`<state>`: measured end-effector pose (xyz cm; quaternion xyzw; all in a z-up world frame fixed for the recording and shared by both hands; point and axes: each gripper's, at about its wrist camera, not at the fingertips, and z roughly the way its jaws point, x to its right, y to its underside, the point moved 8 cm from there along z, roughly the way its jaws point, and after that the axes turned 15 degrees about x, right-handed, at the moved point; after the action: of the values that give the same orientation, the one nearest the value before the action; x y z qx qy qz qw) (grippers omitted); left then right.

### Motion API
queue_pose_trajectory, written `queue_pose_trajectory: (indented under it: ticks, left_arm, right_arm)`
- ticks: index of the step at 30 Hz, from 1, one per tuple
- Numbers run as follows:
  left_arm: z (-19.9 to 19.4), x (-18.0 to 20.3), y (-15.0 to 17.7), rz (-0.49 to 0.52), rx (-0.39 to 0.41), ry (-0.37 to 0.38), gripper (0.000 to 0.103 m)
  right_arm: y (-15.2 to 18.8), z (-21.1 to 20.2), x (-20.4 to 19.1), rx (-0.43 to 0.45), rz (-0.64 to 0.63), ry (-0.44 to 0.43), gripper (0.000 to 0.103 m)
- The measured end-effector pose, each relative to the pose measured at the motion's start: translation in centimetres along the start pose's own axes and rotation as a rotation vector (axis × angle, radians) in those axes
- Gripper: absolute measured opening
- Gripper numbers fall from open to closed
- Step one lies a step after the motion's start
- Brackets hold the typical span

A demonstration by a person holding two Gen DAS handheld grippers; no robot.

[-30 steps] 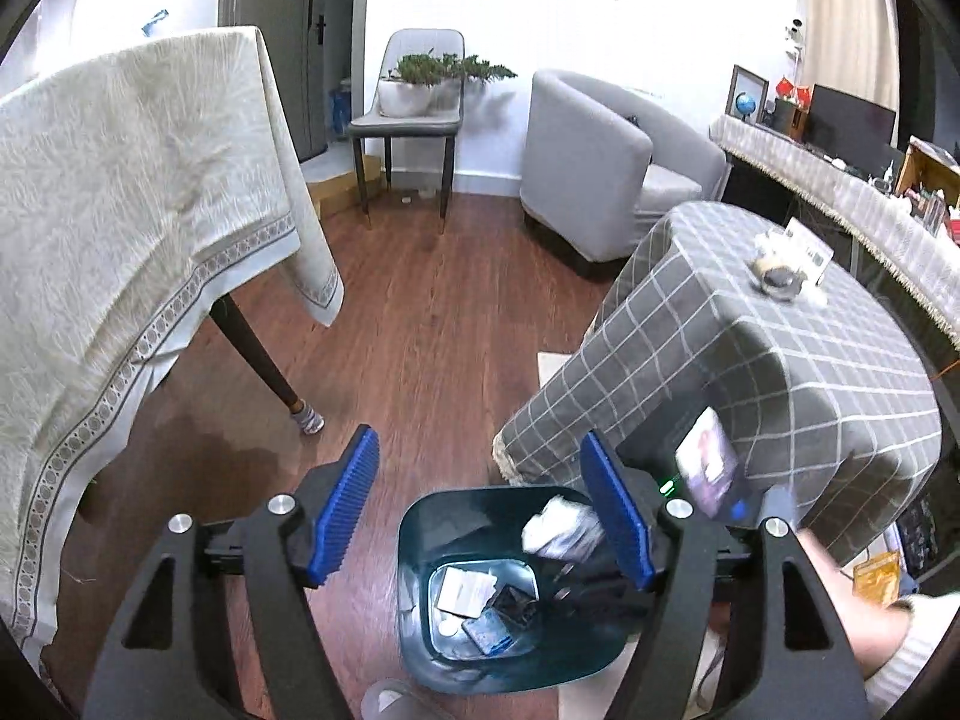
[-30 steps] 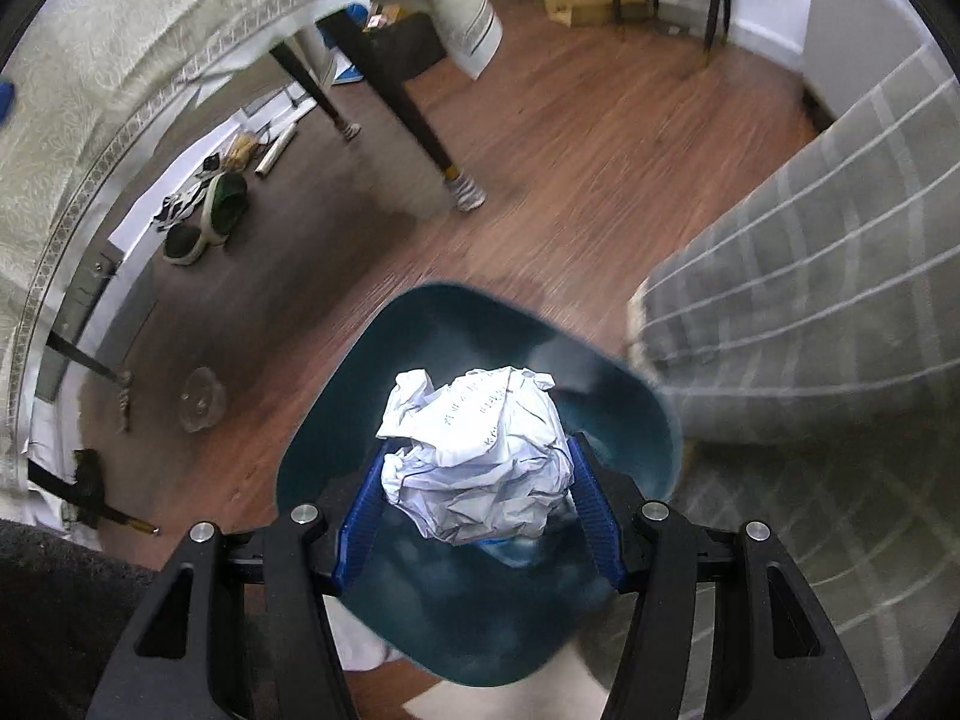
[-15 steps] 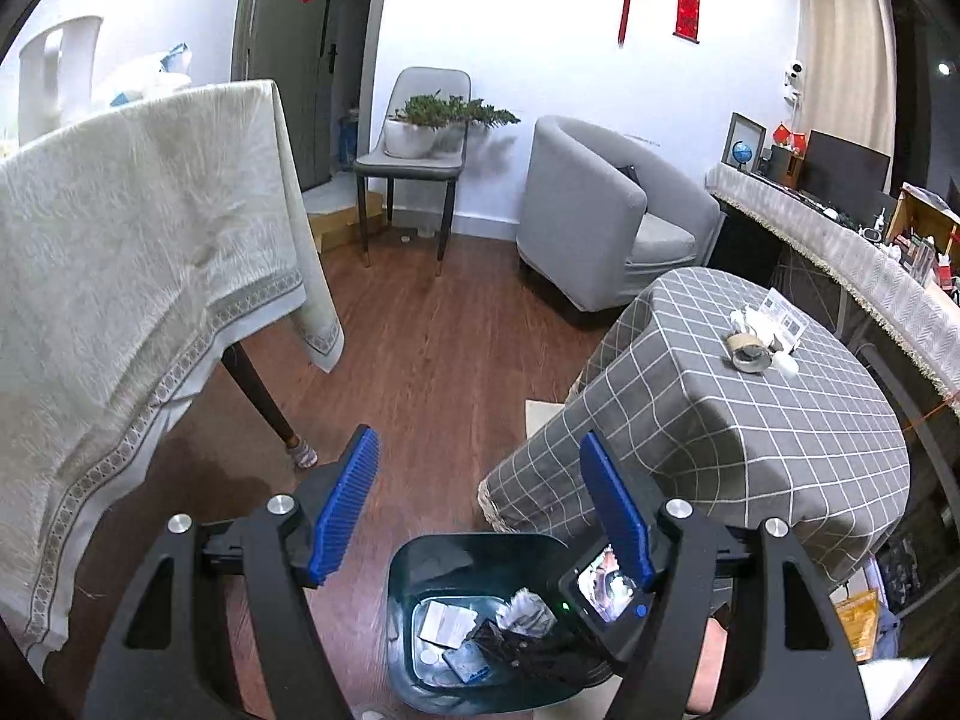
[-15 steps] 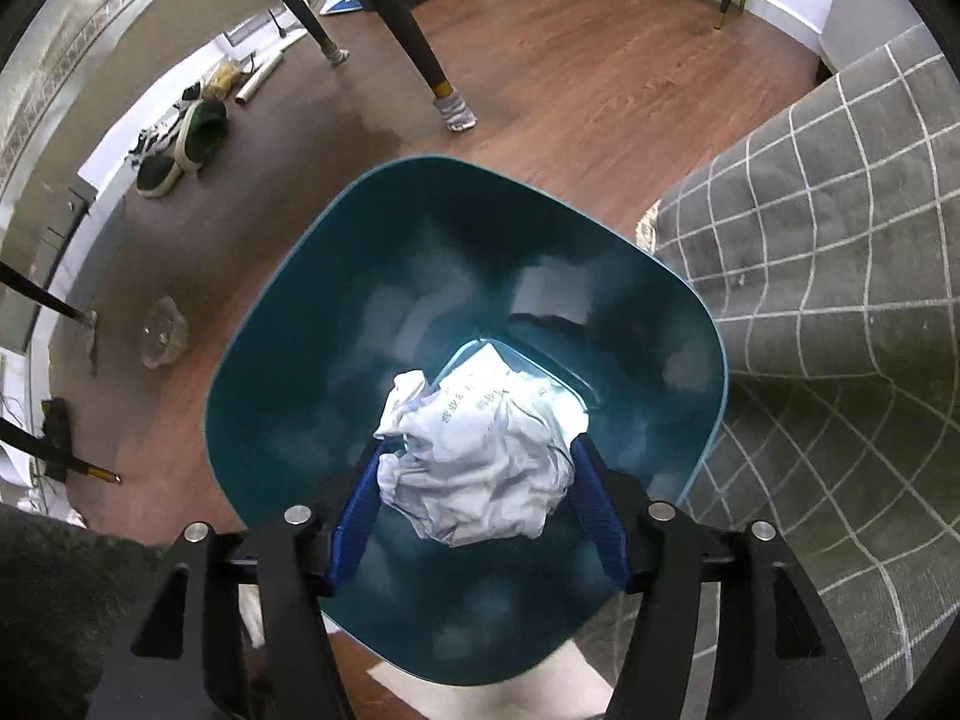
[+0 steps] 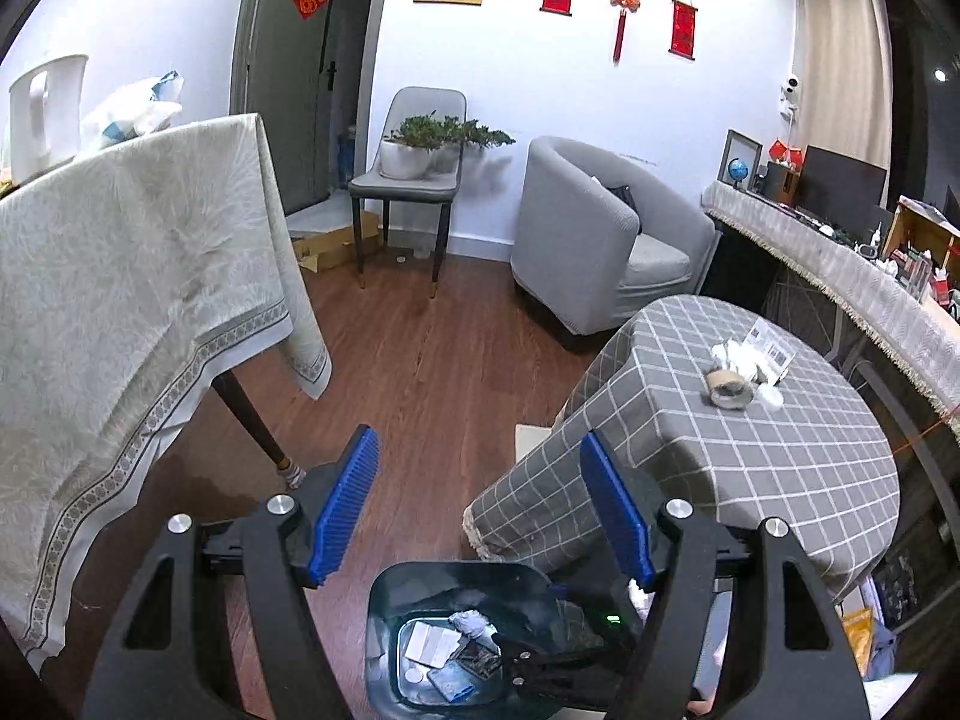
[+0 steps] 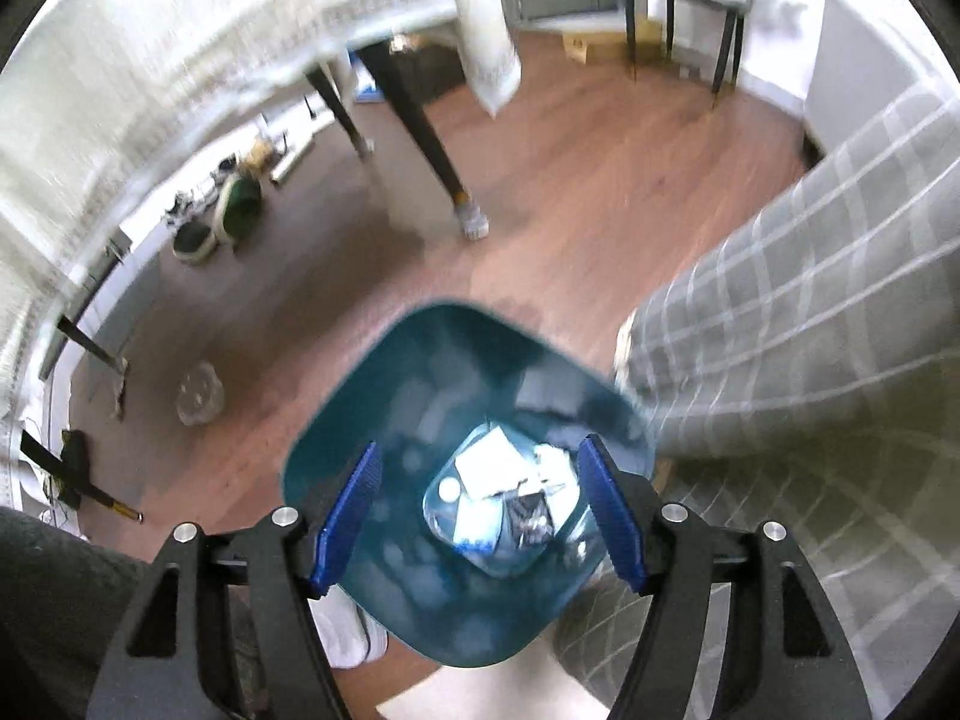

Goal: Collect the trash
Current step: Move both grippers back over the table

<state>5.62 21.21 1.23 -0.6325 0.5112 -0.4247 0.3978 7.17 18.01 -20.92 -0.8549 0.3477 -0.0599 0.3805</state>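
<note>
A teal trash bin stands on the wood floor beside the grey checked table. It holds paper and wrappers, among them a crumpled white paper ball. My right gripper hangs open and empty above the bin mouth. My left gripper is open and empty, higher up, with the bin below it. More trash, a tape roll and white tissues, lies on the checked table.
A table with a cream cloth stands at the left, its dark leg near the bin. A grey armchair and a chair with a plant stand at the back. Shoes lie under the cream table.
My right gripper opened and let the crumpled paper ball fall into the bin, then rose. My left gripper lifted and tilted up, so more of the room shows.
</note>
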Motion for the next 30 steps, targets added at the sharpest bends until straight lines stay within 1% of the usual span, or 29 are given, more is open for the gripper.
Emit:
queue_pose_trajectory:
  ticks: [4,8,10,11,12,16,21,25,30]
  left_arm:
    - [0.2,0.8,-0.7,-0.003,0.017,-0.003,0.073]
    - [0.6,1.7,-1.4,-0.003,0.030,-0.002,0.076]
    - [1.0,2.3,-1.6,-0.003,0.034,0.001,0.081]
    - [1.1,2.5,-1.6,-0.002,0.036,0.004,0.081]
    - [1.4,3.0,-1.7,0.002,0.036,0.009,0.082]
    - [2.4,4.7,-1.9,0.018,0.043,0.027,0.086]
    - [3.8,6.8,-2.3,0.028,0.052,0.042,0.087]
    - [5.4,8.3,-2.3,0.042,0.043,0.051,0.087]
    - [7.8,10.6,-2.0,0.053,0.023,0.078,0.087]
  right_arm:
    - [-3.0,-3.8,0.9,0.106,-0.036,0.028,0.069]
    - [-4.9,-7.3,2.2,0.193,-0.042,0.054,0.070]
    - [-5.8,-8.8,2.9,0.234,-0.042,0.065,0.075]
    - [-6.2,-9.5,3.4,0.253,-0.042,0.071,0.078]
    - [-6.6,-10.2,3.9,0.271,-0.041,0.079,0.079]
    - [-7.7,-12.3,5.8,0.315,-0.035,0.105,0.080]
    - [-8.5,-14.3,8.9,0.352,-0.020,0.158,0.081]
    - [-8.8,-15.1,11.3,0.361,-0.014,0.188,0.081]
    - [-8.9,-16.2,15.1,0.361,0.011,0.224,0.081]
